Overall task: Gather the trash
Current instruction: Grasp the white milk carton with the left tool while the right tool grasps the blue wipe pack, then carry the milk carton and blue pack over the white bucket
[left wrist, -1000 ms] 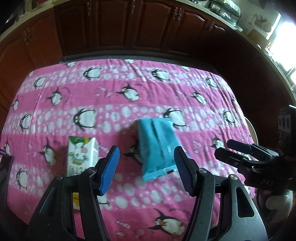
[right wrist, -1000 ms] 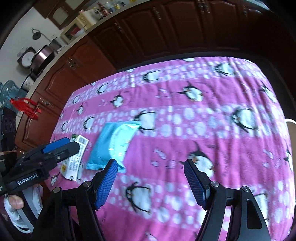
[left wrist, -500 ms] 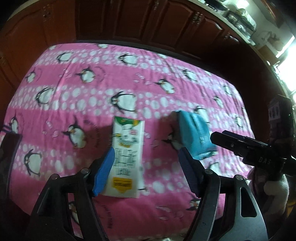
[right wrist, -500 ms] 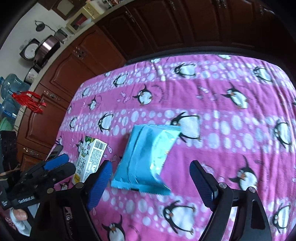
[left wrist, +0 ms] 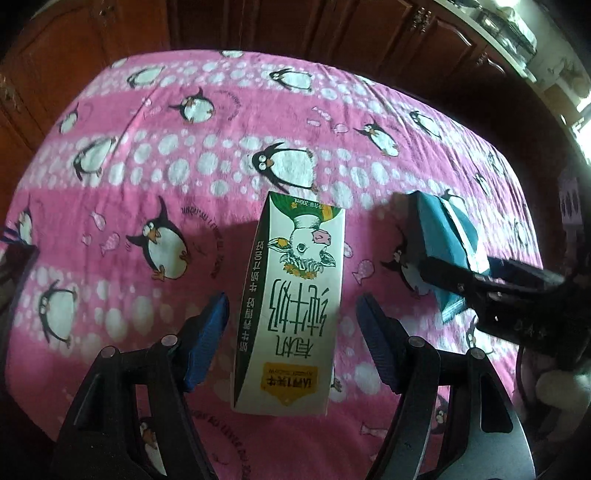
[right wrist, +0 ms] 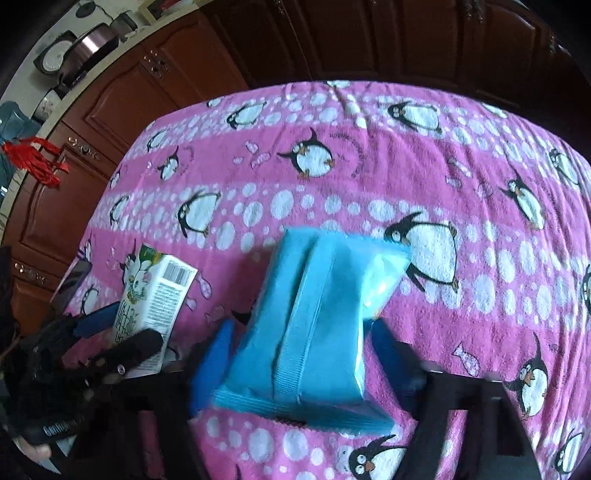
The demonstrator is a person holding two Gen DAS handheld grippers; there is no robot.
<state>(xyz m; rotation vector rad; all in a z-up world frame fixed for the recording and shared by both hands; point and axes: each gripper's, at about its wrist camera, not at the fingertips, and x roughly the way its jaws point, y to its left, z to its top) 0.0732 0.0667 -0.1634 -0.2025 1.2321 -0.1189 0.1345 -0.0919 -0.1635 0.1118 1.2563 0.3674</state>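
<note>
A white and green milk carton (left wrist: 295,306) lies flat on the pink penguin cloth (left wrist: 184,147). My left gripper (left wrist: 291,332) is open, with one blue pad on each side of the carton's near half, not touching it. A blue plastic packet (right wrist: 314,325) lies to the carton's right. My right gripper (right wrist: 303,362) is open around the packet's near end, its blue pads close to both sides. The packet also shows in the left wrist view (left wrist: 447,240), and the carton in the right wrist view (right wrist: 155,295).
Dark wooden cabinets (left wrist: 258,26) run behind the table. A counter with pots and a red tassel (right wrist: 33,162) stands at the far left. The cloth's far edge drops off toward the cabinets.
Both grippers moved forward and down. The left one swung from the packet to the carton and now straddles it. The right one closed in on the packet and now straddles it.
</note>
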